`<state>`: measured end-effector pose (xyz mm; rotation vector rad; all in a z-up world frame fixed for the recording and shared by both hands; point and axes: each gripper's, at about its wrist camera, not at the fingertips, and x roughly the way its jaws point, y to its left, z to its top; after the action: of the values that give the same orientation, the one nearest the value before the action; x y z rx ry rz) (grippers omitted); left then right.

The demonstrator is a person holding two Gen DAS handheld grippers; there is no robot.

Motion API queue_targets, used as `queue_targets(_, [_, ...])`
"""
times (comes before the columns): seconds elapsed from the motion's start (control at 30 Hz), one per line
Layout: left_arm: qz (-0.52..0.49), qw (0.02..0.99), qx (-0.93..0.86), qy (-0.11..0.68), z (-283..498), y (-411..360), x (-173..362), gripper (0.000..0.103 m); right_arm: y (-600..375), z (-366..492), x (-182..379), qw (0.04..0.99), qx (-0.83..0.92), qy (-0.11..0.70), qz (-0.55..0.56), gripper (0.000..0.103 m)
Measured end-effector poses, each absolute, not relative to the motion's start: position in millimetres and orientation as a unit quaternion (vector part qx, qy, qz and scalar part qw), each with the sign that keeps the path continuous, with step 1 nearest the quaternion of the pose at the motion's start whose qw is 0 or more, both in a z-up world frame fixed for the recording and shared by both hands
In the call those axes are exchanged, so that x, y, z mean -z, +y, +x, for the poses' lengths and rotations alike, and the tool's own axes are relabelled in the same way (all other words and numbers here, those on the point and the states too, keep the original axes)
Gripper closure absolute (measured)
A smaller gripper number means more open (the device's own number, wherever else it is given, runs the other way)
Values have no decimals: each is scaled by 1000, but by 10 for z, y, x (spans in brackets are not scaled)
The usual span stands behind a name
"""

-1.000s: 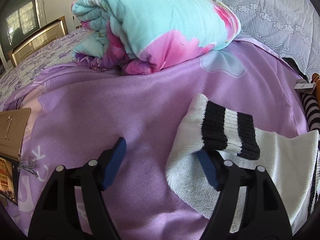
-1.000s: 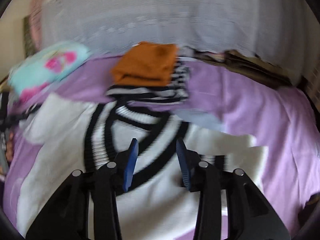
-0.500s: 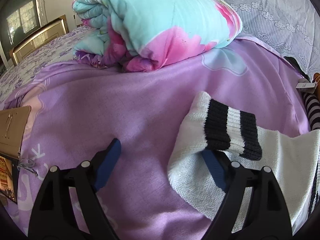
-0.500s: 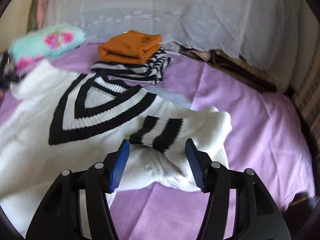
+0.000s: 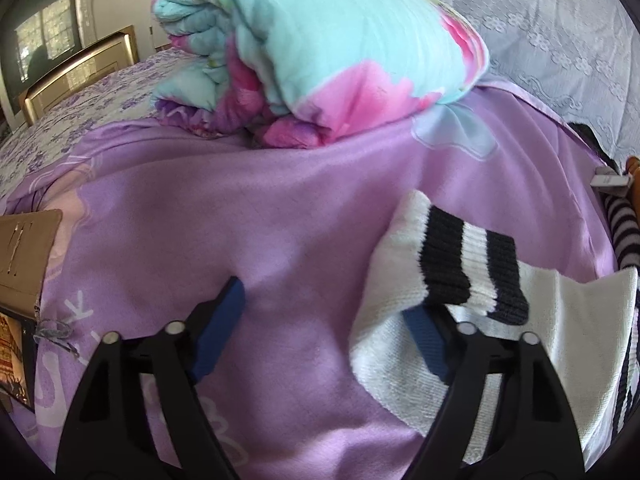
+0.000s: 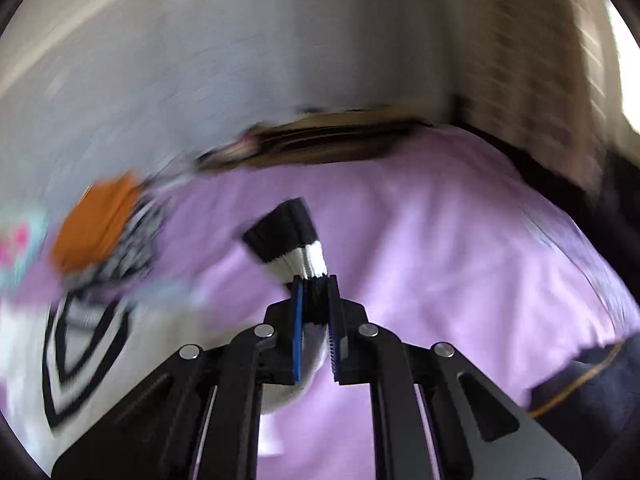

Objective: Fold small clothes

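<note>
Striped sweater cuff (image 6: 294, 240) now pinched in the closed right tool (image 6: 314, 280); left tool (image 5: 324, 312) wide apart, empty, beside the other sleeve (image 5: 452, 276).

A white knit sweater (image 5: 568, 344) with black stripes lies spread on the purple bedcover. One sleeve is folded in, its banded cuff (image 5: 468, 268) resting on the body. The other cuff (image 6: 294, 246) is lifted and bunched, apparently pinched; that view is blurred.

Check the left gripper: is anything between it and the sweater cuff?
Nothing visible. The left gripper is open; its right finger is already at the striped cuff, with only bare purple sheet between the jaws.
</note>
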<state>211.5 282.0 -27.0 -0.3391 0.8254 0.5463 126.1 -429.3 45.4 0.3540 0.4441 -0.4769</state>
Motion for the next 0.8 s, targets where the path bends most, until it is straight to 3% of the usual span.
queue_targets(0.17, [-182,864,-266,387,2080,2928,258,45,-5295,686,52,875,337,243,248,92])
queue_targets(0.27, [-190,862,-272,382,2041,2983,254,57,-5225,761,233,869,358,294,174,93])
queue_targets(0.4, [-213,854,-291,376,1917,3123,256,66,-5315,795,293,855,368,322,173,91])
queue_targets(0.5, [-238,852,-281,372,1808,3232,259,66,-5230,907,307,844,382,356,120,75])
queue_targets(0.53, [-243,851,-282,371,1770,3257,249,66,-5222,872,278,842,395,350,113,63])
queue_targets(0.6, [-249,849,-287,367,1671,3293,208,62,-5189,766,198,851,403,314,118,62])
queue_targets(0.63, [-252,849,-293,361,1604,3317,176,54,-5133,658,100,860,412,278,114,62])
queue_targets(0.8, [-261,852,-352,286,1239,3396,-150,47,-4738,413,-252,904,364,183,127,60])
